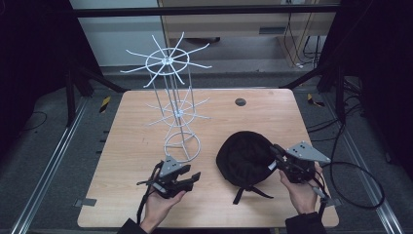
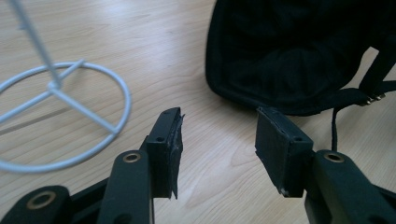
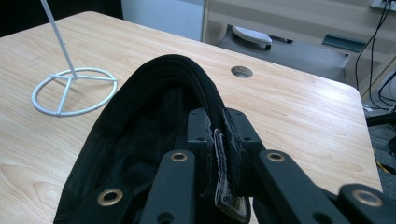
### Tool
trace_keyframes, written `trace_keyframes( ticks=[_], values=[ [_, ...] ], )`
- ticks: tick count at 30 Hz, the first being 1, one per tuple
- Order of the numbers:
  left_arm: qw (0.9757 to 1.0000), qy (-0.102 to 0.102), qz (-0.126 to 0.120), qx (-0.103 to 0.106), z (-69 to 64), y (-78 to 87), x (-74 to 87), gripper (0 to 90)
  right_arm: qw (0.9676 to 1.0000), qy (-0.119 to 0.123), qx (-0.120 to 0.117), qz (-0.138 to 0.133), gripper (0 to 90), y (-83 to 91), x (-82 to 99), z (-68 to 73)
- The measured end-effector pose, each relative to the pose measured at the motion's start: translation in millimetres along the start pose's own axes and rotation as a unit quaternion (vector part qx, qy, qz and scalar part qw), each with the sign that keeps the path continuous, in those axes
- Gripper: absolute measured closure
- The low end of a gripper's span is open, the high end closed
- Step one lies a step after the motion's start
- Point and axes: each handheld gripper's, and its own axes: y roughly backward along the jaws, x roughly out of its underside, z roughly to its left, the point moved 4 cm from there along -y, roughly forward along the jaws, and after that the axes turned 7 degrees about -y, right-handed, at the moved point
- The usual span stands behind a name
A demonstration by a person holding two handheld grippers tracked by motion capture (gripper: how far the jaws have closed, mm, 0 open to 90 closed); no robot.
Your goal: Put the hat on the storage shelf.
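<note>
Cap [image 1: 246, 158] — black, soft, lying upside-down on the desk [image 1: 131, 146], right of centre and toward the near edge, opening up, adjuster strap [image 1: 251, 191] trailing off its near side. Right tool [image 1: 276, 155] is clamped on the cap's right rim; in the right gripper view the band and a sewn label [image 3: 224, 186] sit pinched between the pads, jaws nearly together, and the rim arcs up and away from them. Left tool [image 1: 191, 175] holds nothing — jaws about half open, bare desk between the pads [image 2: 170, 149] in the left gripper view. It sits just left of the cap, apart from it, with the jaws aimed right toward the cap's left edge, which lies ahead and slightly right of the gap. So the free rim opposite the right grip is the part nearest the left hand; the cap spans the space between the two tools, left to right. Likely next: left tool closes the short gap and takes that left rim, so both hold the cap across its width.

Farther out: white wire rack [image 1: 170, 97] stands upright beyond the left tool, ring base [image 1: 182, 145] on the desk just behind it, hook arms fanned at two levels. Round cable hole [image 1: 240, 102] in the desk toward the far side.
</note>
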Motion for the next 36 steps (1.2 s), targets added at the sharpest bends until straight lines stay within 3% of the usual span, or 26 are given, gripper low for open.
trace_keyframes(
  ticks=[6,16,24,29,32,36],
  values=[
    [0.9999,0.007,-0.005,0.013,-8.1,-17.3,-10.8,51.9,1.0000,0.005,-0.002,-0.001,81.6,1.6,2.1,-2.0],
    [0.9992,0.009,-0.028,0.027,-21.6,-40.8,-47.7,54.2,0.9997,0.008,-0.019,0.010,81.5,-4.8,9.9,4.9],
    [0.9977,0.029,-0.046,0.042,-34.2,-68.2,-78.2,52.2,0.9994,0.014,-0.031,0.009,81.5,-6.0,15.6,11.9],
    [0.9969,0.038,-0.052,0.045,-35.9,-78.8,-88.0,51.1,0.9992,0.017,-0.036,0.010,81.5,-7.0,18.9,14.0],
    [0.9952,0.057,-0.057,0.056,-37.3,-86.6,-95.9,50.2,0.9989,0.021,-0.041,0.010,81.5,-8.7,20.3,16.3],
    [0.9945,0.061,-0.059,0.061,-39.7,-92.3,-100.8,48.7,0.9986,0.021,-0.048,0.010,81.5,-8.8,20.7,19.6]
  ],
)
